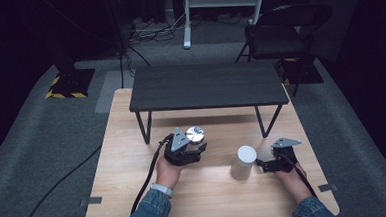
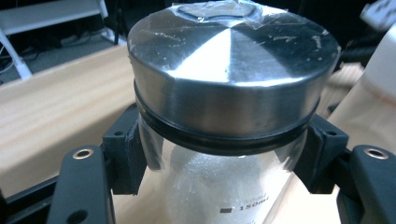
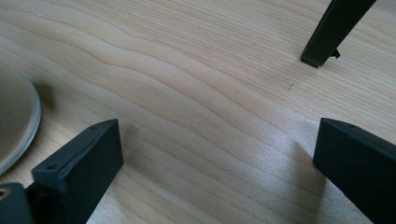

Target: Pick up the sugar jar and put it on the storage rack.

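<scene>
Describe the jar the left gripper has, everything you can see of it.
The jar is clear glass with a wide brushed-metal lid over a dark seal ring; tape sits on the lid's top. A printed 150 ml mark shows on the glass, which holds something whitish. It stands upright, lid on, clamped just under the lid by the left gripper, on the wooden table near the black shelf's leg.

this looks like a lab or recording studio: dark walls, grey carpet (image 1: 41, 126), loose cables (image 1: 152, 33) on the floor, a hazard-striped stand base (image 1: 69, 85), a folding chair (image 1: 282, 33), and a lit wooden surface (image 1: 118, 157) carrying a small black bench (image 1: 207, 85).
</scene>
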`<state>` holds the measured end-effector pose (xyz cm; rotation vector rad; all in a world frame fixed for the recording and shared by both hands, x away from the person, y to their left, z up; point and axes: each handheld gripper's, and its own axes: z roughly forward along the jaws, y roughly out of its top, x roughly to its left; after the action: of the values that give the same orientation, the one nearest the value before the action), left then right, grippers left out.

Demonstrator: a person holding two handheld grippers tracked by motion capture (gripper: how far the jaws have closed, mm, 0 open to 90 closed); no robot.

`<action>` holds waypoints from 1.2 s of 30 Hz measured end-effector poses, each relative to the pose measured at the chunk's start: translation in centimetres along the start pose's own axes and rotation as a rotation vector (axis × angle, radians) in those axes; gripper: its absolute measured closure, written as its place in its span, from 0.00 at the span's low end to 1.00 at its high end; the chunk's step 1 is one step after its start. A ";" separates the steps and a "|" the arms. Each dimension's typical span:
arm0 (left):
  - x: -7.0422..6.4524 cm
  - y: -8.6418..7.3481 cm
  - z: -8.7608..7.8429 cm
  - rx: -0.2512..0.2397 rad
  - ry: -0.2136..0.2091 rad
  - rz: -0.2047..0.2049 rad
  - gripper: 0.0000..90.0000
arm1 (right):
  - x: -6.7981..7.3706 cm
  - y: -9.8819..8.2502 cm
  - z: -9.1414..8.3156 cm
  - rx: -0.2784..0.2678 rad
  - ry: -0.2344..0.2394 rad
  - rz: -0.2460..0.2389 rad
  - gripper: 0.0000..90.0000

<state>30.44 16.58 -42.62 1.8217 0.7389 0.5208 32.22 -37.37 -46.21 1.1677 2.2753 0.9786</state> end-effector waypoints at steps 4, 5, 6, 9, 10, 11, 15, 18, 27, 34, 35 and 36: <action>0.3 2.4 -0.9 -0.007 -0.006 0.013 0.34 | 0.0 0.0 0.0 0.000 0.000 0.000 0.01; 0.3 4.0 -1.3 -0.008 -0.013 0.041 0.34 | 0.0 0.0 0.0 0.000 0.000 0.000 0.01; 0.4 4.5 -1.5 -0.011 -0.014 0.048 0.34 | 0.0 0.0 0.0 0.000 0.000 0.000 0.01; 0.5 5.9 -1.8 -0.021 -0.016 0.057 0.34 | 0.0 0.0 0.0 0.000 0.000 0.000 0.01; 0.6 6.5 -2.0 -0.028 -0.018 0.057 0.34 | 0.0 0.0 0.0 0.000 0.000 0.000 0.01; 0.7 7.2 -2.1 -0.031 -0.019 0.056 0.34 | 0.0 0.0 0.0 0.000 0.000 0.000 0.01; 1.4 10.6 -2.5 -0.041 -0.027 0.039 0.34 | 0.0 0.0 0.0 0.000 0.000 -0.001 0.01; 1.8 12.2 -2.5 -0.043 -0.032 0.044 0.34 | 0.0 0.0 0.0 0.000 0.001 -0.002 0.01; 2.5 16.3 -0.5 -0.027 0.009 0.078 0.34 | -0.1 0.0 0.0 -0.001 0.004 -0.004 0.01; 3.5 17.0 1.2 -0.015 0.048 0.046 0.34 | -0.1 0.0 0.0 0.000 0.007 -0.006 0.01; 3.6 16.9 1.4 -0.017 0.050 0.036 0.34 | -0.1 0.0 0.0 0.000 0.008 -0.007 0.01; 3.8 16.8 1.6 -0.019 0.051 0.017 0.34 | -0.1 0.0 0.0 0.000 0.008 -0.007 0.01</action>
<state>38.28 13.86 -27.42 1.8035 0.7513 0.5859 32.32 -37.47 -46.20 1.1570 2.2841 0.9825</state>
